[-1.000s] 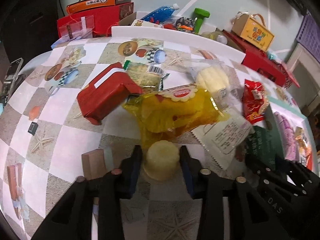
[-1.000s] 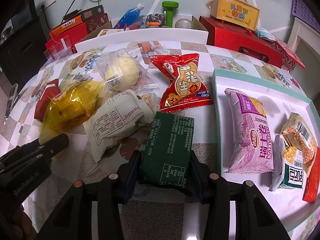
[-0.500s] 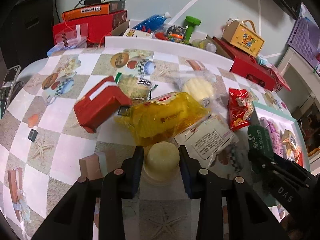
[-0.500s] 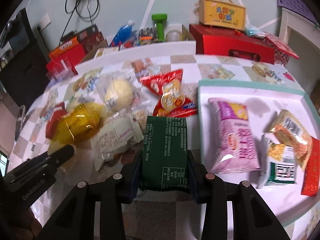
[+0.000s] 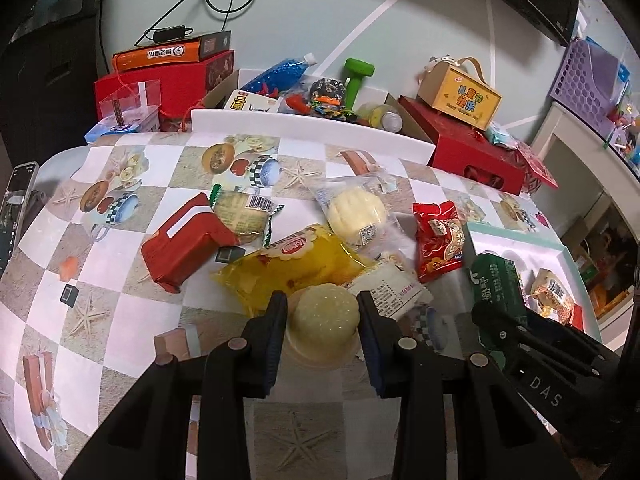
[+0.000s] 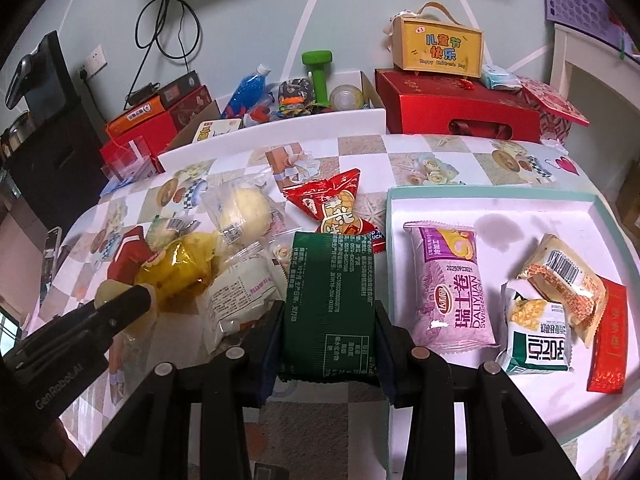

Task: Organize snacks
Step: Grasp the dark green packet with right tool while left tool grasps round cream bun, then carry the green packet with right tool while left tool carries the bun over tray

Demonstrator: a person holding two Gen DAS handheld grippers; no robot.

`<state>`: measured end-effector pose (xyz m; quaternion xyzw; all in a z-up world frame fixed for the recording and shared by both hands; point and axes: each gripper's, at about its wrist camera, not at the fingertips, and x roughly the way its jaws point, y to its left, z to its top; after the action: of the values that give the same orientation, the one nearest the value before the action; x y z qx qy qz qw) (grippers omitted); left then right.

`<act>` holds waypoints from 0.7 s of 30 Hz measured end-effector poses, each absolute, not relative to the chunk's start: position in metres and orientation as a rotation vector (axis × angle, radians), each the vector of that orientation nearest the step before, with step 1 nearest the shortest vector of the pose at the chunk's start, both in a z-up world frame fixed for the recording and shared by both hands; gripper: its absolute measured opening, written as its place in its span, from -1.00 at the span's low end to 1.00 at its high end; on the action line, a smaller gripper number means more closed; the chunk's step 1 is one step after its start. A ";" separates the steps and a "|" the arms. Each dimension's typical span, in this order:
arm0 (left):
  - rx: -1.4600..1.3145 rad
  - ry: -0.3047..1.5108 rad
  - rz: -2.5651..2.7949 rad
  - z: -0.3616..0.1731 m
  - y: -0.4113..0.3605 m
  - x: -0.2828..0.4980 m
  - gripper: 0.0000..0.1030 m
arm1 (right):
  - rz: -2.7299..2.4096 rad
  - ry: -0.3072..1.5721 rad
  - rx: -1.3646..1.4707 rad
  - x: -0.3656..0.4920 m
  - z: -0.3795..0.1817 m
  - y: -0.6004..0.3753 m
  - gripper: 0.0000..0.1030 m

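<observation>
The left gripper (image 5: 322,308) has its fingers (image 5: 272,328) pinching a small round pudding cup (image 5: 322,322) — pale yellow, domed, glossy, with a flared plastic rim at its near end. It is held just above the table (image 5: 120,248), whose cloth is a smooth check of white and sandy squares printed with starfish and teacups. The cup's base is hidden between the blue pads.

The right gripper (image 6: 330,312) pinches a flat, dark green foil packet (image 6: 330,304), rectangular with crimped ridges and fine white print; its near edge dips below the fingers (image 6: 384,336). It sits near the left rim of the white tray (image 6: 500,208), which has a pale teal border and is cut off at the right.

In the tray lie a lilac pillow-shaped pack (image 6: 452,280), a green-and-white pouch (image 6: 536,340), an orange-patterned wrapper (image 6: 568,280) and a flat red packet (image 6: 610,340) partly under it.

Left of the tray, loose on the cloth — a crinkled red peanut bag (image 6: 336,208), a round bun in clear film (image 6: 244,208), a white wrapped cake (image 6: 240,300), a shiny yellow bag (image 5: 292,268) and a red box (image 5: 184,244). A green-edged packet (image 5: 240,212) is half hidden behind the box.
</observation>
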<state>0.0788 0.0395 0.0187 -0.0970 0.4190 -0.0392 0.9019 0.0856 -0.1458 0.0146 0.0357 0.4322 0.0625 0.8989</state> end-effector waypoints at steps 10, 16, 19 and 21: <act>-0.191 0.830 -0.152 0.030 0.014 0.078 -0.29 | 0.065 0.858 0.126 0.083 0.028 -0.175 -0.16; -0.128 0.809 -0.248 0.041 -0.027 0.078 -0.29 | -0.022 0.830 0.184 0.078 0.036 -0.216 -0.16; -0.099 0.804 -0.305 0.045 -0.050 0.077 -0.29 | -0.083 0.810 0.219 0.072 0.040 -0.241 -0.16; -0.078 0.803 -0.342 0.048 -0.066 0.077 -0.29 | -0.140 0.796 0.240 0.067 0.043 -0.260 -0.16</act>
<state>0.0771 -0.0657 0.0475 -0.0377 0.3887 -0.1656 0.9056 0.0668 -0.2604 0.0434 0.1163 0.3861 -0.0680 0.9126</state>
